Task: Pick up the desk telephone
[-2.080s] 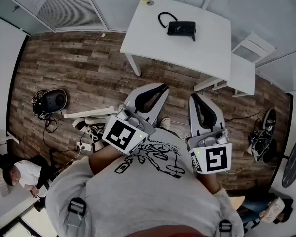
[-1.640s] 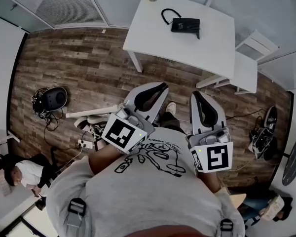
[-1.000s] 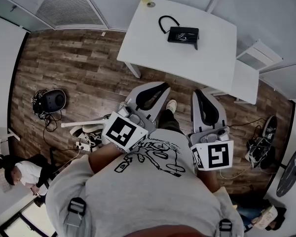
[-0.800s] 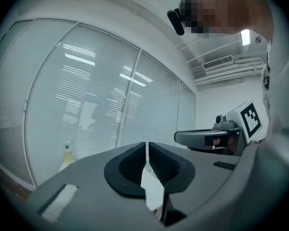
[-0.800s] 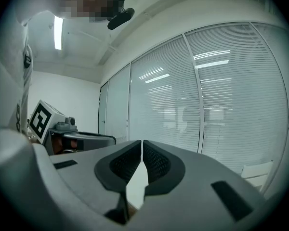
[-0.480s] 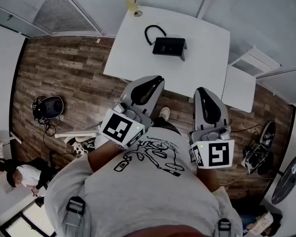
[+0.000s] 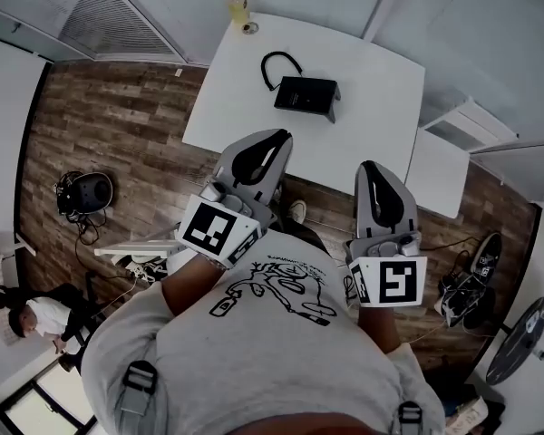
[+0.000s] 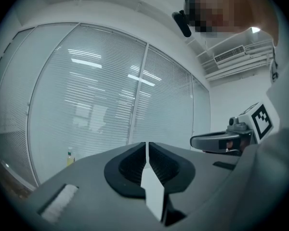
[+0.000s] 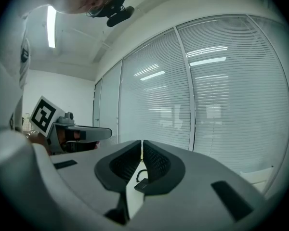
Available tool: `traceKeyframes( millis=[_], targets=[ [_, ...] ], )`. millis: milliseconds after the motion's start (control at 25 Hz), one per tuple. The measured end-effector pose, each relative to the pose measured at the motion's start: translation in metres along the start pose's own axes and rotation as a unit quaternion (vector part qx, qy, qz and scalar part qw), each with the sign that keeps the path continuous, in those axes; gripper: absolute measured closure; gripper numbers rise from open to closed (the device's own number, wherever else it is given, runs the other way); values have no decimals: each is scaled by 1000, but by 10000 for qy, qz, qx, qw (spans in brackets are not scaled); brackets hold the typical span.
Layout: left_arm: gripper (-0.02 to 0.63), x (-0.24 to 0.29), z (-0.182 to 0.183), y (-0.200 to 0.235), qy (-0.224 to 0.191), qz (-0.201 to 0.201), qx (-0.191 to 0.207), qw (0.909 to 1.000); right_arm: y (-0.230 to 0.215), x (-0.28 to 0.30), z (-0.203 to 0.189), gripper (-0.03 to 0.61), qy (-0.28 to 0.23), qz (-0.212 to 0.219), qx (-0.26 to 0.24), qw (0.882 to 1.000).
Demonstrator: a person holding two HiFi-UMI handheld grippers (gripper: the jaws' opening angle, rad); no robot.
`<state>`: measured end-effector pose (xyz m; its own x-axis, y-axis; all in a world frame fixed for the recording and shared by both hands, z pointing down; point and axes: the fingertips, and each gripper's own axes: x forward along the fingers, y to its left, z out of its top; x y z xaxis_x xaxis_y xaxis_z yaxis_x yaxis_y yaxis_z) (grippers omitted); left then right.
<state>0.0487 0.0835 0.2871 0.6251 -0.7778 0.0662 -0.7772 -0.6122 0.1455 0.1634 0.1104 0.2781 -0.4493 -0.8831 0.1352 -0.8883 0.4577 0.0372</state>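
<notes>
A black desk telephone (image 7: 305,95) with a looped black cord (image 7: 277,64) lies on a white table (image 7: 381,98) in the head view. Part of the telephone (image 9: 140,183) shows through the gap of the right gripper's jaws. My left gripper (image 7: 277,137) is held level near the table's near edge, shut and empty. My right gripper (image 7: 371,168) is beside it, short of the table, also shut and empty. In the left gripper view the left gripper (image 8: 146,147) faces a wall of window blinds. The right gripper (image 9: 141,145) faces blinds too.
A small bottle (image 7: 238,5) stands at the table's far left corner. A lower white side table (image 7: 437,166) adjoins on the right. The wood floor holds a round black device with cables (image 7: 83,193) at left and shoes and cables (image 7: 464,290) at right. A person (image 7: 38,320) sits at lower left.
I have walked toward the white table: it and the telephone have drawn nearer, and both shut grippers now reach close to its near edge.
</notes>
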Motion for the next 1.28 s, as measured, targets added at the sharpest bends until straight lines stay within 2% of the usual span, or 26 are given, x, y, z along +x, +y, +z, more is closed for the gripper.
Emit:
traceKeyframes(
  millis=[440, 840, 1040, 1280],
  targets=[
    [594, 31, 11, 78, -121, 145, -118, 9998, -3, 83, 10, 568, 49, 5, -171, 9998],
    [594, 79, 38, 169, -289, 12, -113, 9995, -19, 177, 29, 567, -5, -391, -271, 9989],
    [594, 98, 36, 191, -208, -150, -118, 9996, -25, 203, 28, 567, 51, -542, -266, 9982],
    [594, 116, 31, 192, -144, -367, -163, 9991, -35, 216, 29, 568, -9, -607, -273, 9978]
  ],
)
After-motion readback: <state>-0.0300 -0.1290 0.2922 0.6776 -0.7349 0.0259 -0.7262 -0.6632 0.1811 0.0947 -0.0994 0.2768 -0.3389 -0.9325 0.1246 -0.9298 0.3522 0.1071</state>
